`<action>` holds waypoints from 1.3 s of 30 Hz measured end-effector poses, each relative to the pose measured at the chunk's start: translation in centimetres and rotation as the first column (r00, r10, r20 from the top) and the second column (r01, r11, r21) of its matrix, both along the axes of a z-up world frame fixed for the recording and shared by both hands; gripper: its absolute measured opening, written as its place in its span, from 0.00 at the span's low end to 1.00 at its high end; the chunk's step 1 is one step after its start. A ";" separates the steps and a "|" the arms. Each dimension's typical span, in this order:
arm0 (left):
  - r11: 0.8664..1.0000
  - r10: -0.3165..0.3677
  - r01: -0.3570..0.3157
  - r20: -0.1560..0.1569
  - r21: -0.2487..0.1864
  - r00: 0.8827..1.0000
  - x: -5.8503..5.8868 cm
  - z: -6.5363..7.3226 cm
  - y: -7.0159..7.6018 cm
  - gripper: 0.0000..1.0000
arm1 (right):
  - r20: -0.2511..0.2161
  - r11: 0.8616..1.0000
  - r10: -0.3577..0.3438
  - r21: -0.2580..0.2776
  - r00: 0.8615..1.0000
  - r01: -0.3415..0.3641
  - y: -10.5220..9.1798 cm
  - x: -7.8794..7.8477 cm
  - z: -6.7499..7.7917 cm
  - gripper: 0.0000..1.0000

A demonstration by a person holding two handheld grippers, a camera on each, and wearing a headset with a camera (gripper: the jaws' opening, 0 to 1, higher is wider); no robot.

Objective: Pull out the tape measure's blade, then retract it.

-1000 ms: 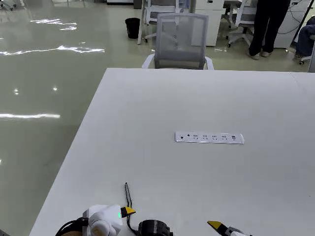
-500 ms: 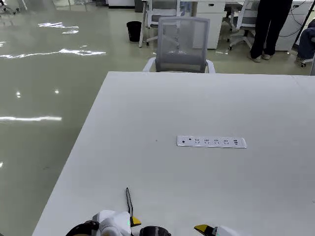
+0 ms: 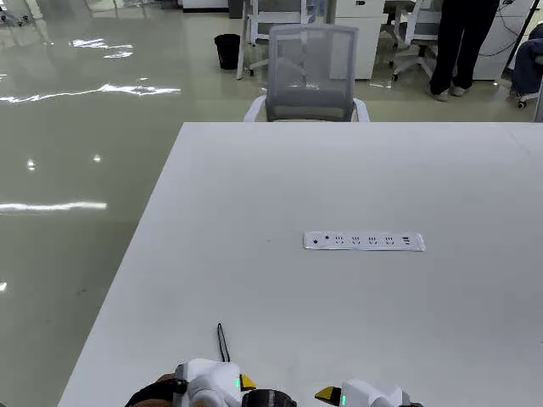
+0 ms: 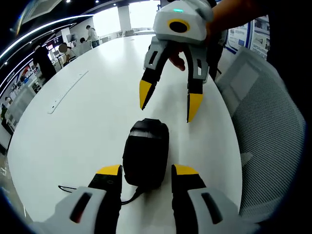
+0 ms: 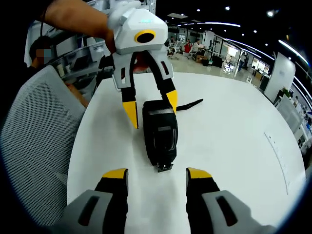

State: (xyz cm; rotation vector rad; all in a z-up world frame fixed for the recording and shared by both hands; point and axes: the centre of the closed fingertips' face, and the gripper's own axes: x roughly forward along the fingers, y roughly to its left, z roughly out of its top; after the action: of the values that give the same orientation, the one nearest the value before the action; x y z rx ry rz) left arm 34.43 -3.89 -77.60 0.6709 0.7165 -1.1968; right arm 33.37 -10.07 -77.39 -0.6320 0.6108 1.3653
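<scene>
A wide white table runs away from the viewer across a room with a glossy pale floor. A black tape measure lies on the table close to its near edge, toward the left side, between two hand-held grippers that face each other.

The left gripper has its yellow-tipped jaws set to either side of one end of the case. They stand a little wider than the case and are not clamped on it. One tip sits right against the case side, while the other stands slightly off it.

The right gripper is at the opposite end of the case, with its jaws spread wide and nothing between them. The metal hook of the blade shows at the case mouth on this end, just in front of the right gripper, with the blade drawn in.

A thin black wrist strap trails from the tape measure across the table, away from the near edge.

A white power strip lies flat in the middle of the table, well apart from the grippers. A grey mesh office chair is tucked in at the far edge. Beyond it, a black waste bin stands on the floor to the left. The legs of a standing person show at the far right.
</scene>
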 end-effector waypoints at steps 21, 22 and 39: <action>0.999 0.014 -0.014 -0.013 0.039 1.000 0.5 -0.3 0.2 0.29 | -0.047 0.998 0.043 -0.051 0.998 -0.045 1.3 1.1 -1.8 0.34; 0.999 0.016 -0.016 -0.014 0.040 1.000 0.5 -0.3 0.2 0.29 | -0.049 0.997 0.049 -0.056 0.998 -0.051 1.3 1.1 -1.9 0.34; 0.999 0.015 -0.014 -0.019 0.050 1.000 0.5 -0.4 0.2 0.29 | -0.020 0.986 0.128 -0.106 0.992 -0.130 1.6 1.1 -2.8 0.19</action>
State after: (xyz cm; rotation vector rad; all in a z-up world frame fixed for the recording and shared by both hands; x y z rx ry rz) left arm 34.89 -3.69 -78.03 0.6951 0.7680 -1.1771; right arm 34.46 -8.49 -80.22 -0.7600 0.6665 1.4657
